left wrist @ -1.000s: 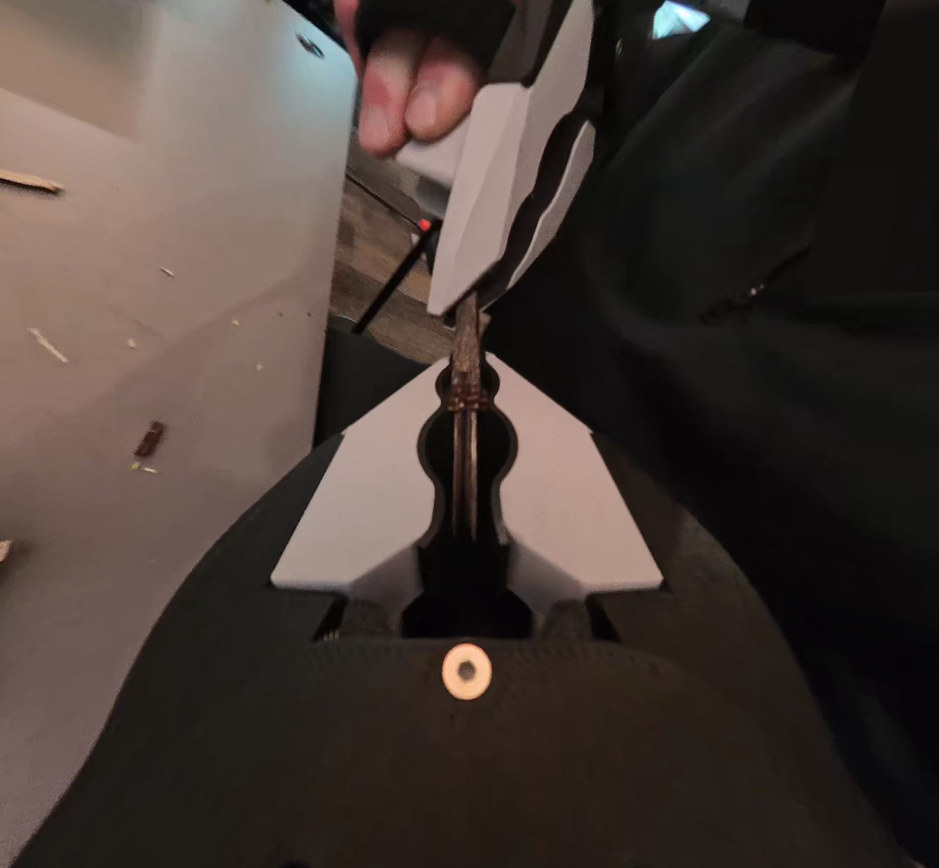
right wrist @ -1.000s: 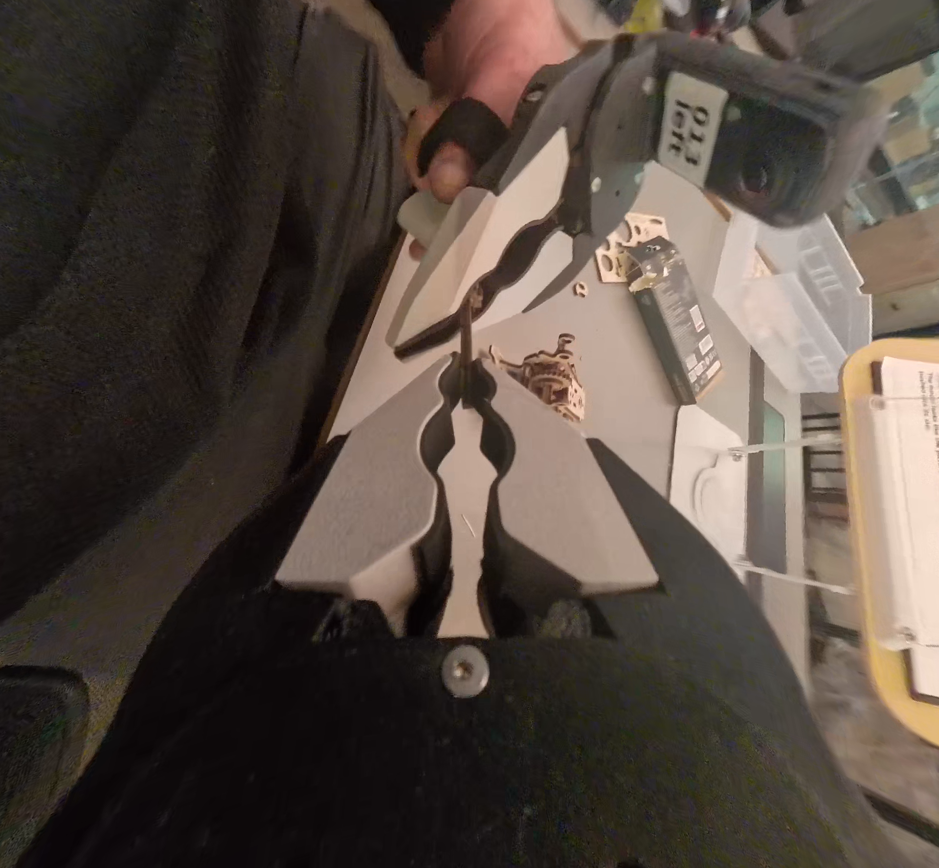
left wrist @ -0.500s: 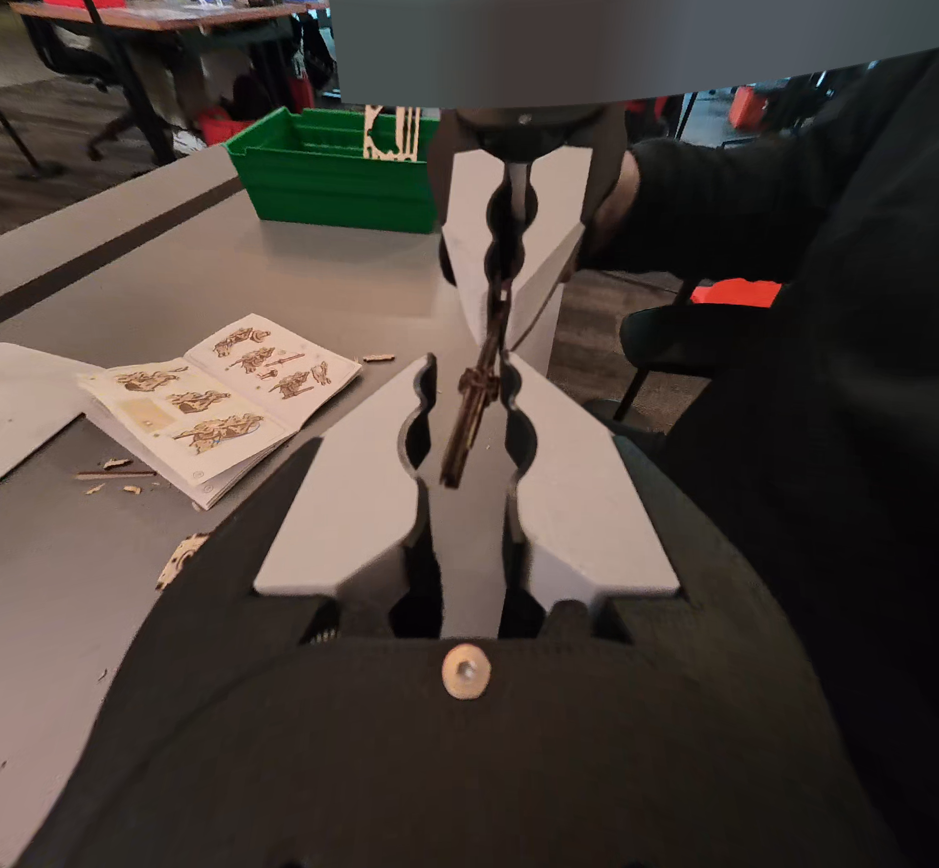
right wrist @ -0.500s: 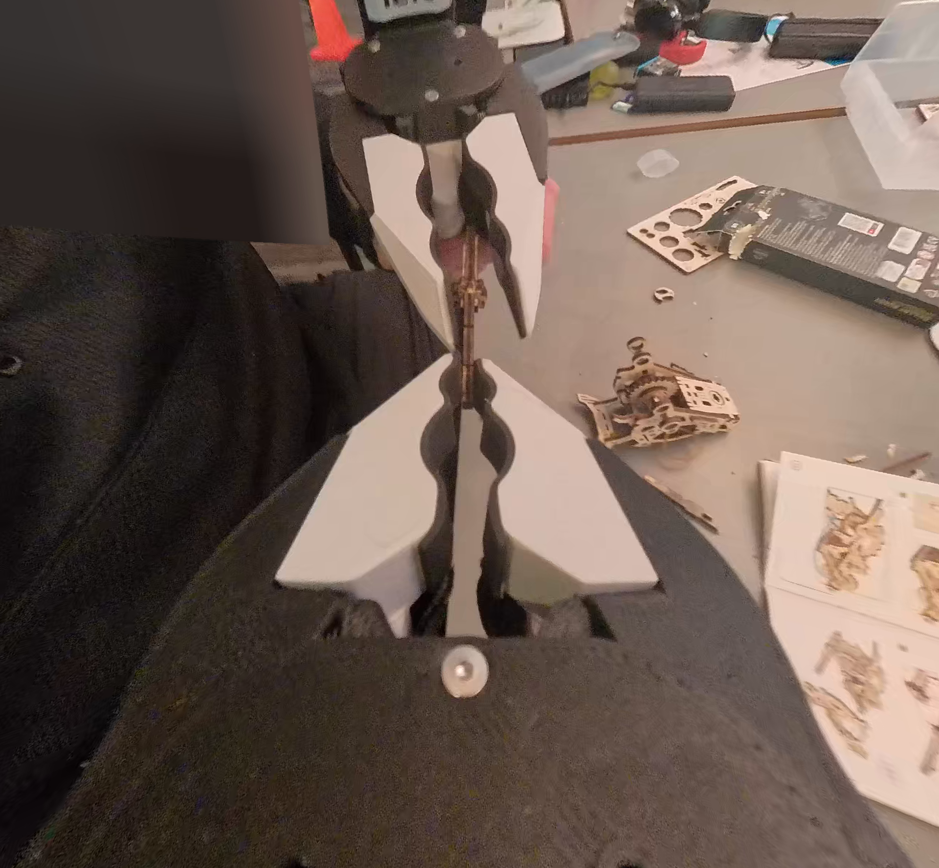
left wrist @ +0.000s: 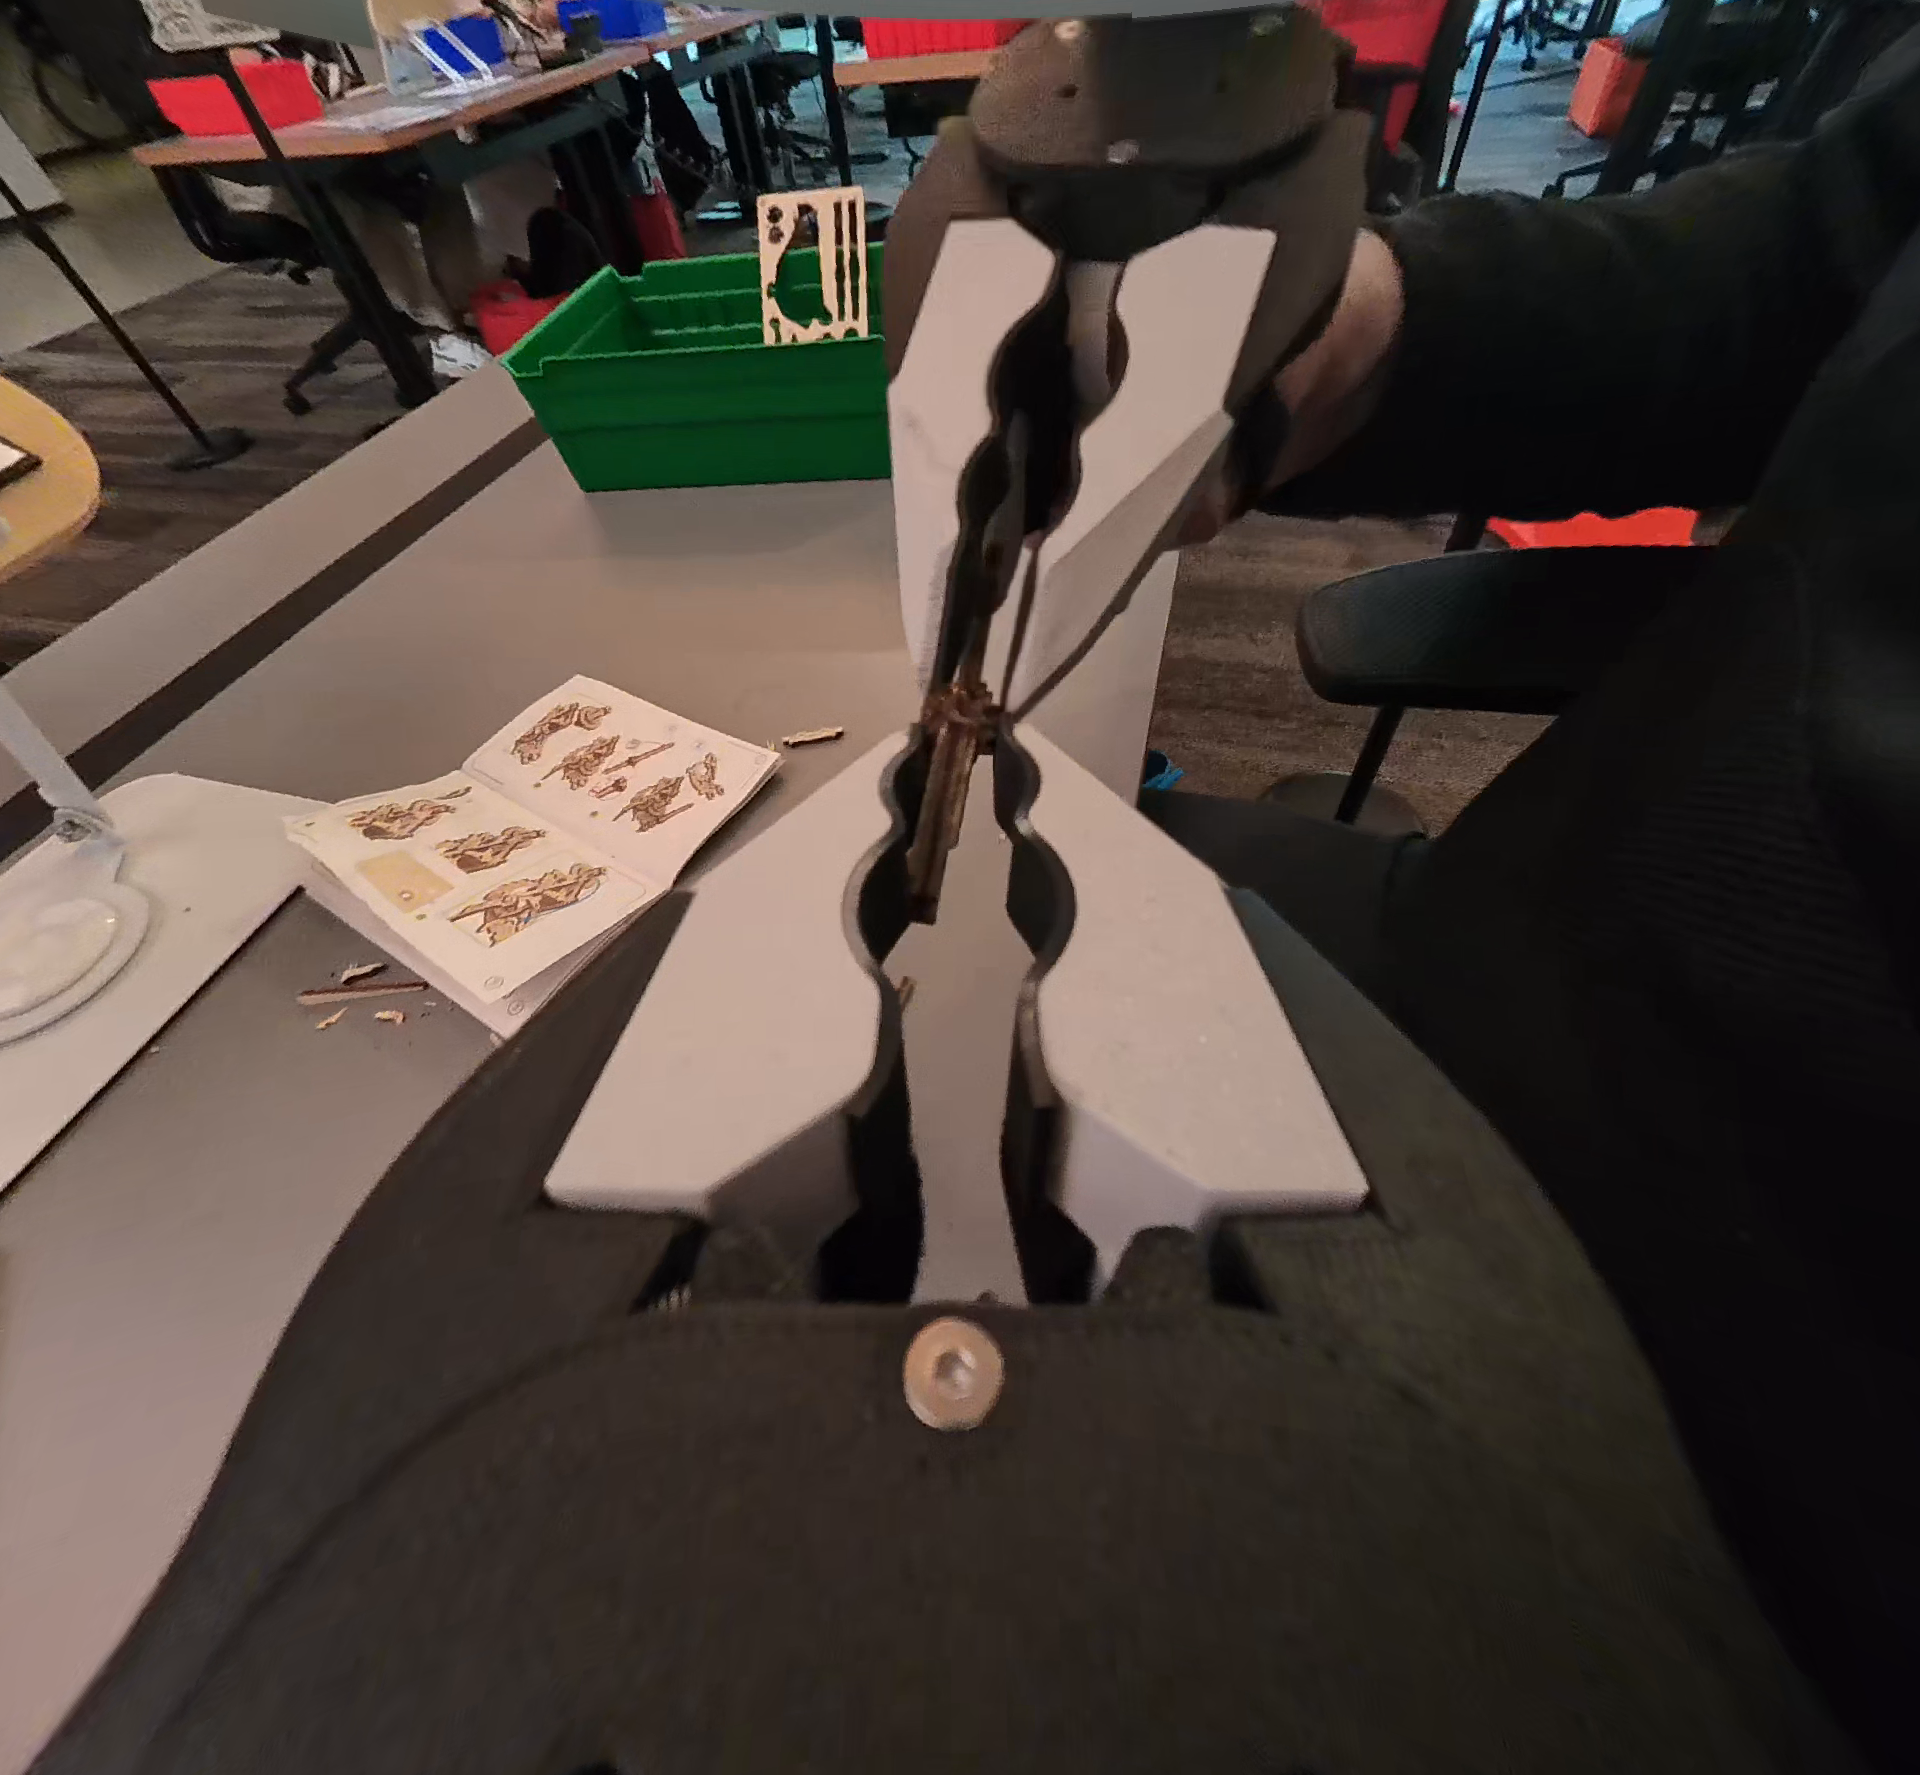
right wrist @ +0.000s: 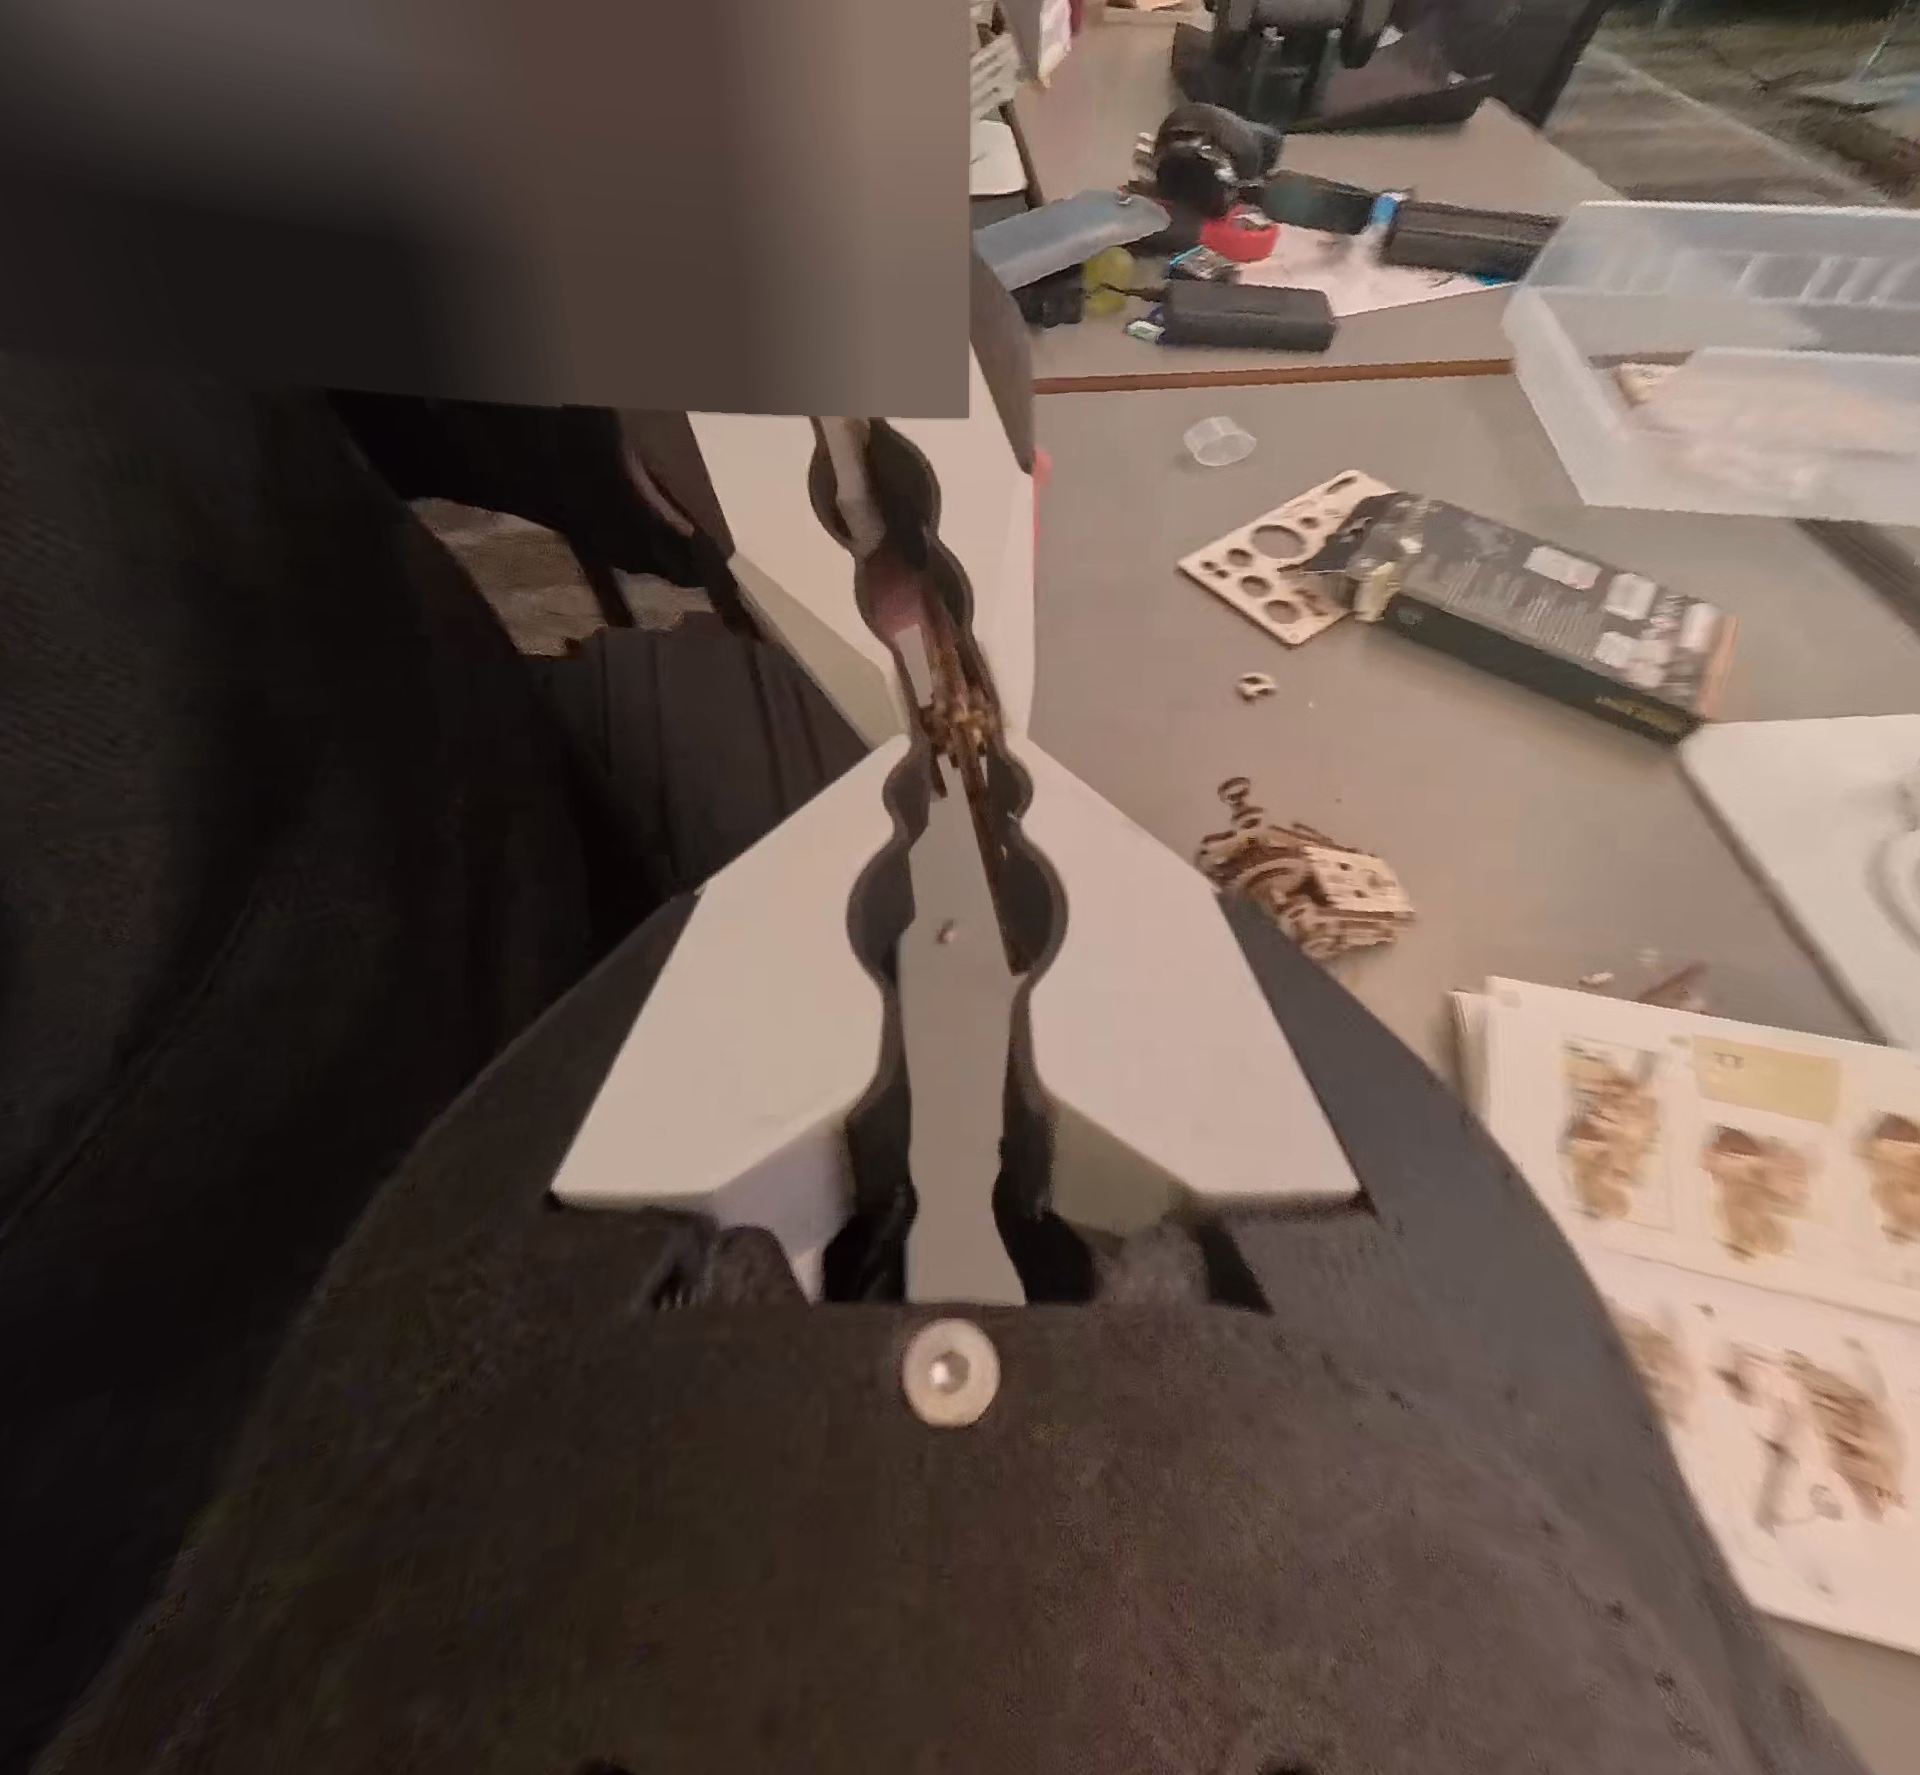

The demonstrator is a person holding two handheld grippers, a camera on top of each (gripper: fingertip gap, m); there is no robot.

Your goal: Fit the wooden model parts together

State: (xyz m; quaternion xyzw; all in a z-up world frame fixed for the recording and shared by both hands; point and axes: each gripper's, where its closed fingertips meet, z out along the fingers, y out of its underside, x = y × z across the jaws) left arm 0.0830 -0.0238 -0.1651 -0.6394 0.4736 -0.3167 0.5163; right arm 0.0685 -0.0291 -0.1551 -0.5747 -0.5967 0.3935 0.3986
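Wooden part [left wrist: 940, 816], thin, dark-edged, tilted btwn both grippers' jaws

- Two handheld grippers: the left gripper [left wrist: 951, 738] and the right gripper [right wrist: 961, 749], tip to tip above the near edge of the grey table [left wrist: 675, 582].
- One thin wooden part assembly [left wrist: 940, 821] between their fingertips.
- One green bin [left wrist: 707, 406] at the table's far edge, with one punched-out wooden sheet [left wrist: 812, 265] standing in it.
- One open instruction booklet [left wrist: 530, 842].
- One part-built wooden model [right wrist: 1304, 878] on the table.
- One wooden sheet with round holes [right wrist: 1273, 572], beside one dark box [right wrist: 1548, 613].
- One clear plastic box [right wrist: 1725, 354] near the far right corner.
- One small clear cup [right wrist: 1219, 442].
- A few wood scraps [left wrist: 358, 993], too small to count.
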